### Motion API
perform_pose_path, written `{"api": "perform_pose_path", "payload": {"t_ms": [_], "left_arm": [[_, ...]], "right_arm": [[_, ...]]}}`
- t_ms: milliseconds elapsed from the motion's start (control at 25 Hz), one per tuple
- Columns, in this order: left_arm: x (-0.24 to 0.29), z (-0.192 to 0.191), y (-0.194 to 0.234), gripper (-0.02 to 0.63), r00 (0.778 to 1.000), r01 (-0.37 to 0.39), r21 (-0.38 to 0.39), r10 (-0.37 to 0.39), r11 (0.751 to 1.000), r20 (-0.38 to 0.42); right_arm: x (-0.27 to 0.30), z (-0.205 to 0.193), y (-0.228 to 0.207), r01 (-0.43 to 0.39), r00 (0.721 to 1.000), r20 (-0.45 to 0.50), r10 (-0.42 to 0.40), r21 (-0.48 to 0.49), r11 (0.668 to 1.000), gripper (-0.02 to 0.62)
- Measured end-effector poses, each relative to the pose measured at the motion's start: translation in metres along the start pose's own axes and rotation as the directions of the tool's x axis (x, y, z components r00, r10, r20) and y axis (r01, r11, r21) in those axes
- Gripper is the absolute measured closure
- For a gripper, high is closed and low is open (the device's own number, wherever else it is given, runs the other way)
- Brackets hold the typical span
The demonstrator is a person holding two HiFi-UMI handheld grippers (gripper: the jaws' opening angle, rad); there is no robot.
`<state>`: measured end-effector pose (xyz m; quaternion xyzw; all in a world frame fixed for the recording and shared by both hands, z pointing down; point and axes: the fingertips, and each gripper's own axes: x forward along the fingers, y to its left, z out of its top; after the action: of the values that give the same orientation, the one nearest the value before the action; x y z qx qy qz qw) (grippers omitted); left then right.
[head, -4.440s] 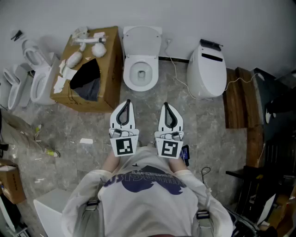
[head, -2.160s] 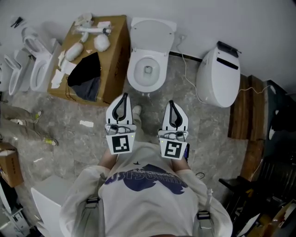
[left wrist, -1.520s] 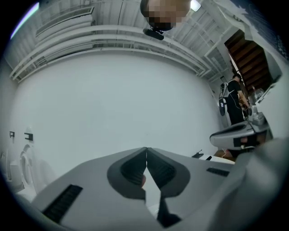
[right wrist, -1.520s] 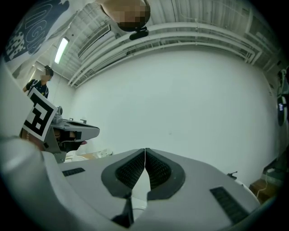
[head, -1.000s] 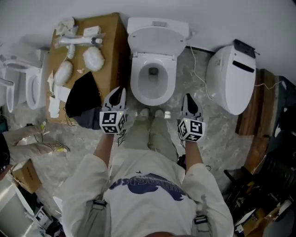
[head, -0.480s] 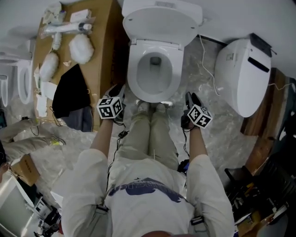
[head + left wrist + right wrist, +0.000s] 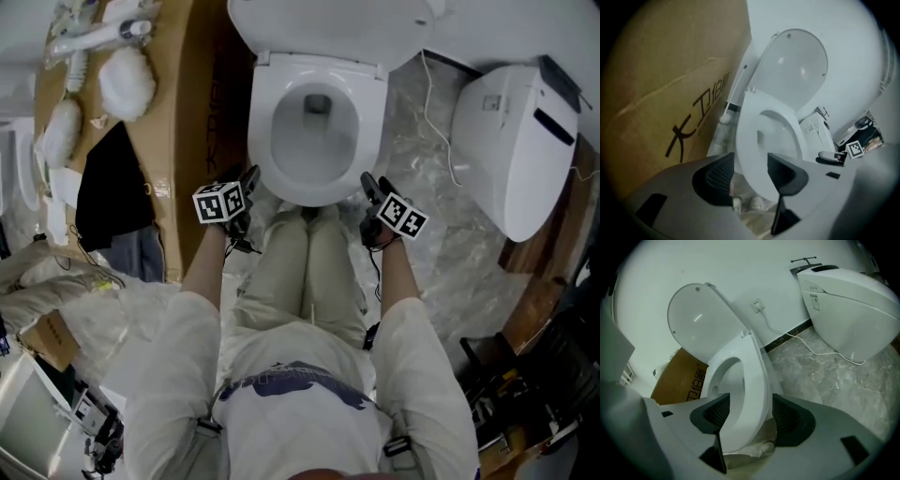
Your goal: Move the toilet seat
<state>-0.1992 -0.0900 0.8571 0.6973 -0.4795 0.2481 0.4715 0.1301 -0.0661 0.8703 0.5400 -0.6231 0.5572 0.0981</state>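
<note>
the seat lies flat on the bowl, with the lid raised behind it. the left gripper sits at the bowl's front left and the right gripper at its front right, with the person's legs between them. both grippers' jaws have just been opening and stand apart, each pair straddling the seat's front rim (the pads are not pressing on it). a box stands just beside the bowl, and a second toilet is across the floor, with a cable between.
</note>
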Motion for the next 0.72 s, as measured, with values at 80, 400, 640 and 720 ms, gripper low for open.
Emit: {"api": "perform_pose_path", "payload": {"t_ms": [80, 400, 640, 720], "left_arm": [[0.01, -0.013, 0.001, 0.393, 0.999, 0.016, -0.025, -0.017, 1.0, -0.039], [0.033, -0.04, -0.01, 0.377, 0.993, 0.048, -0.124, -0.061, 0.991, -0.102], [0.033, -0.039, -0.011, 0.376, 0.991, 0.067, -0.138, -0.083, 0.988, -0.106], [0.033, -0.039, -0.012, 0.376, 0.99, 0.072, -0.139, -0.088, 0.988, -0.11]], "right_arm": [[0.009, -0.008, 0.0, -0.01, 0.999, -0.035, 0.01, -0.006, 1.0, 0.301], [0.023, -0.022, -0.001, -0.046, 0.995, -0.079, 0.052, 0.078, 0.996, 0.301], [0.026, -0.024, 0.001, -0.085, 0.993, -0.072, 0.094, 0.124, 0.989, 0.321], [0.026, -0.023, 0.0, -0.095, 0.993, -0.059, 0.104, 0.147, 0.985, 0.324]]}}
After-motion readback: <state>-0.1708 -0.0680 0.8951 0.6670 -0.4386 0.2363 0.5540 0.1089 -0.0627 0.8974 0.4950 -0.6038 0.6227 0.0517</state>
